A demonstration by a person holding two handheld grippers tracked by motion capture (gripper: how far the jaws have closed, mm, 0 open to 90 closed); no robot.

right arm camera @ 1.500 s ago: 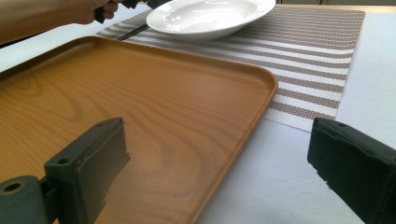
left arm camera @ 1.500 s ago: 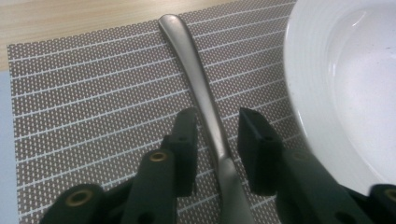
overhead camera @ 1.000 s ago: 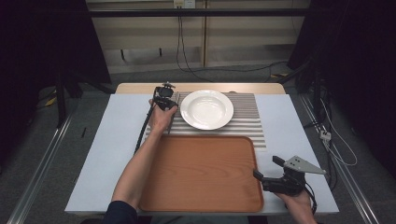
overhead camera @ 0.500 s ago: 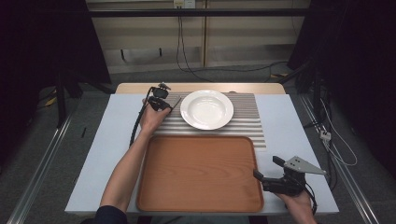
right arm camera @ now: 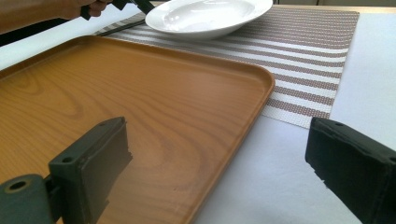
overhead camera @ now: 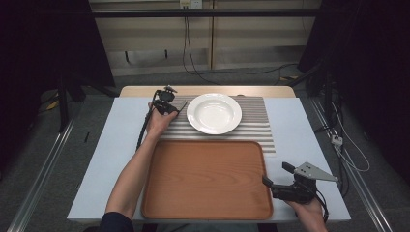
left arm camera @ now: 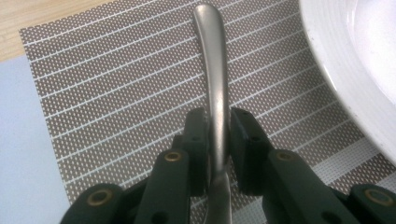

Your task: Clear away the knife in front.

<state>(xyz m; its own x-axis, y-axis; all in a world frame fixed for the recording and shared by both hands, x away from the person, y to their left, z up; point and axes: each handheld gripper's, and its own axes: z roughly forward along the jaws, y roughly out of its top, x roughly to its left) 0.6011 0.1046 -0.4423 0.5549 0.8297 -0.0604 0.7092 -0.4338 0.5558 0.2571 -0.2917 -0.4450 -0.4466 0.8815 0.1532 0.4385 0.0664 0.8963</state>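
While my left gripper [left arm camera: 218, 140] pinches the slim brushed-steel utensil handle [left arm camera: 212, 70] over the brown-and-white striped woven placemat [left arm camera: 116, 84], I'd judge a firm, level hold best; smooth steel slips. It sits just left of the glossy white round ceramic plate [overhead camera: 214, 113]. My right gripper [right arm camera: 219, 163], jaws spread, idles beside the matte wood-grain rectangular tray [overhead camera: 208, 179].

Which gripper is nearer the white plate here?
Left. The left gripper is just beside the plate on the striped mat, shut on a metal handle. The right gripper sits open at the tray's near right corner, well short of the plate.
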